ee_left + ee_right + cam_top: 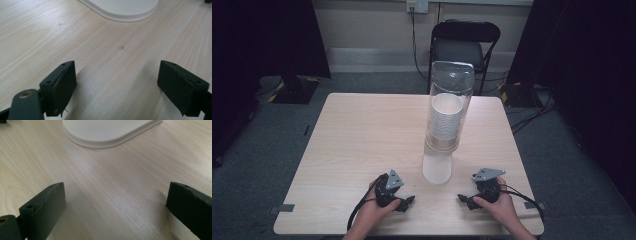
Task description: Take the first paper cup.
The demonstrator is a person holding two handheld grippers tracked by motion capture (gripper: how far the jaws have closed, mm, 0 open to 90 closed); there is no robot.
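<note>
A tall clear tube dispenser stands on a white base near the middle of the wooden table, with a stack of white paper cups inside it. My left gripper rests on the table left of the base, open and holding nothing. My right gripper rests to the right of the base, open and holding nothing. In the left gripper view the white base lies ahead beyond the wide-apart jaws. The right gripper view has the base ahead as well.
A black folding chair stands behind the table's far edge. Cables run on the grey floor at the right. Dark curtains hang at both sides. Tape marks sit at the table's near corners.
</note>
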